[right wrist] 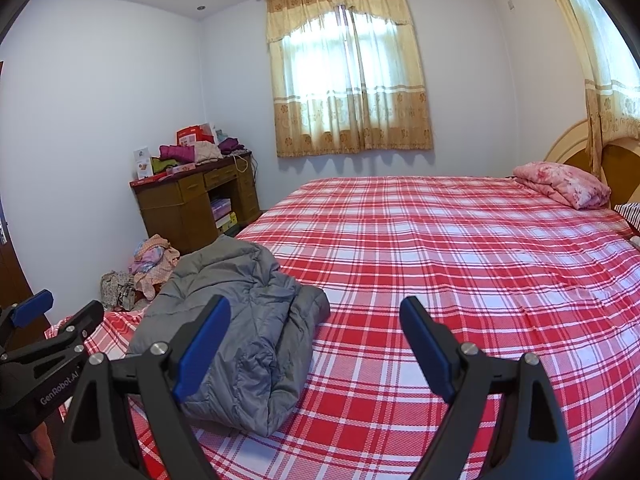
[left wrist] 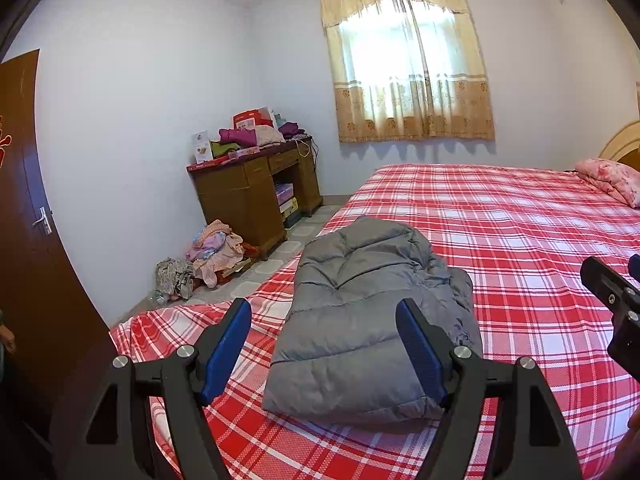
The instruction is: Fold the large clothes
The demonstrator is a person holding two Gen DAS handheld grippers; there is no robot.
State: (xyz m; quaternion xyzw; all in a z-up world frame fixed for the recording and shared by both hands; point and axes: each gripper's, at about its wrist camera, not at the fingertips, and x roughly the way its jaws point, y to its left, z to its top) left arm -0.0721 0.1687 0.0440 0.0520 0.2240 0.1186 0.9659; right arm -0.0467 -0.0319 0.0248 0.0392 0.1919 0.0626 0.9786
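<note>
A grey padded jacket [left wrist: 360, 316] lies folded into a thick bundle on the red plaid bed [left wrist: 520, 240], near its front left corner. My left gripper [left wrist: 324, 320] hovers open just in front of the jacket, nothing between its blue pads. In the right wrist view the same jacket [right wrist: 240, 320] sits at the left, and my right gripper [right wrist: 316, 320] stands open over bare plaid sheet [right wrist: 440, 260], its left finger in front of the jacket's edge. The right gripper's black body [left wrist: 612, 300] shows at the right edge of the left view.
A pink floral pillow [right wrist: 564, 184] lies by the headboard at the far right. A wooden desk [left wrist: 256, 188] piled with clothes and boxes stands against the far wall, a heap of clothes [left wrist: 208, 256] on the floor beside it. A brown door [left wrist: 28, 208] is at the left.
</note>
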